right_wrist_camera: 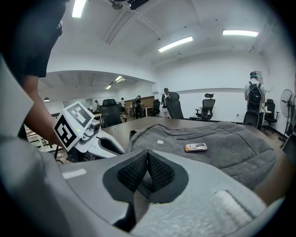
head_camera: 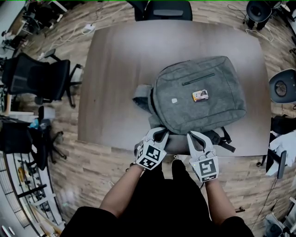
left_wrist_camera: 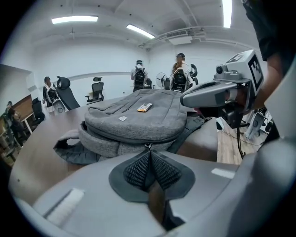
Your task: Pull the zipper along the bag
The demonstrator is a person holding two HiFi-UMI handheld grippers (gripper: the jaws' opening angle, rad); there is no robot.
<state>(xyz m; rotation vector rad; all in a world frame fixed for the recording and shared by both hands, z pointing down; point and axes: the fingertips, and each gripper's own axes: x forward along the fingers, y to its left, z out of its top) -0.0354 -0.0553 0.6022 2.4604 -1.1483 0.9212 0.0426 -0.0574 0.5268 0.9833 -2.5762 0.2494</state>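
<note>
A grey backpack [head_camera: 199,95] lies flat on the brown table [head_camera: 115,69], its bottom side facing me. My left gripper [head_camera: 159,134] is at the bag's near edge, left of centre. In the left gripper view the left gripper [left_wrist_camera: 149,152] has its pads pressed together on the small metal zipper pull [left_wrist_camera: 148,147] of the backpack [left_wrist_camera: 134,120]. My right gripper [head_camera: 192,135] sits beside it, to the right, at the same edge. In the right gripper view the right gripper [right_wrist_camera: 148,155] is shut against the backpack [right_wrist_camera: 222,148]; whether cloth is pinched I cannot tell.
A small orange and white card [head_camera: 200,95] lies on top of the bag. A black office chair [head_camera: 37,76] stands left of the table and another chair [head_camera: 162,9] at its far side. Straps [head_camera: 226,139] hang over the near right edge. People [left_wrist_camera: 138,74] stand far behind.
</note>
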